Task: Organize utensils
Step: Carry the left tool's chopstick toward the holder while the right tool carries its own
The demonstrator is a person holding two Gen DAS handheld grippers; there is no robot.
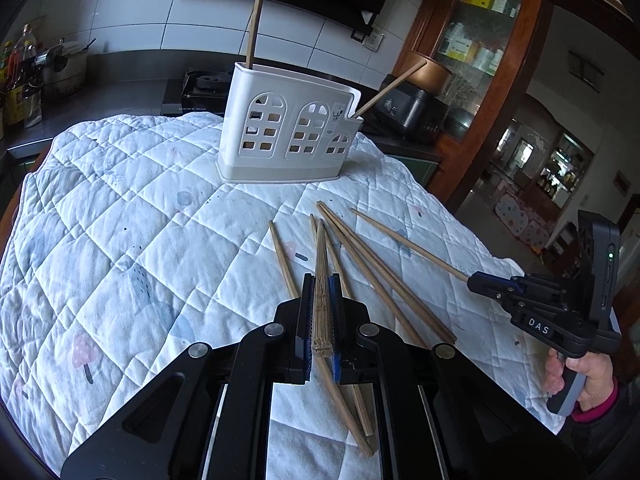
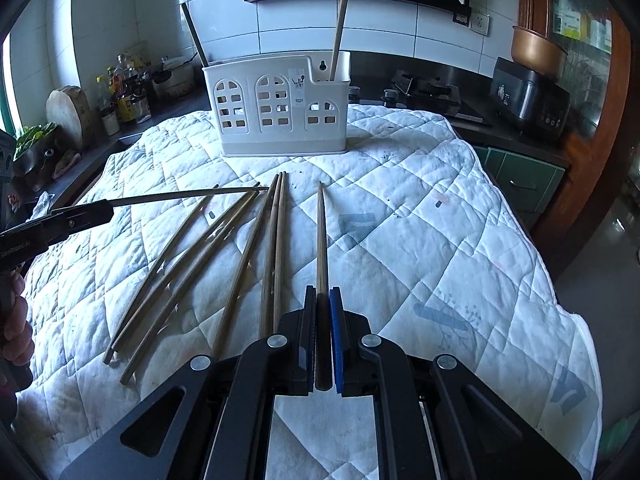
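Left wrist view showed the left gripper (image 1: 322, 300) pinching one chopstick (image 1: 320, 256), the right gripper (image 1: 480, 282) pinching another (image 1: 404, 242). Each needed tipping upright, thin end down, over the white holder (image 1: 288, 136) beyond.

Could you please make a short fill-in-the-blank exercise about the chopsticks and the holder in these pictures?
1. Each gripper is shut on one ____.
2. The white holder already has ____ chopsticks standing in it.
3. The loose chopsticks lie on a quilted ____.
4. In the right wrist view, the loose chopsticks lie to the ____ of the right gripper.

Missing words: chopstick; two; cloth; left
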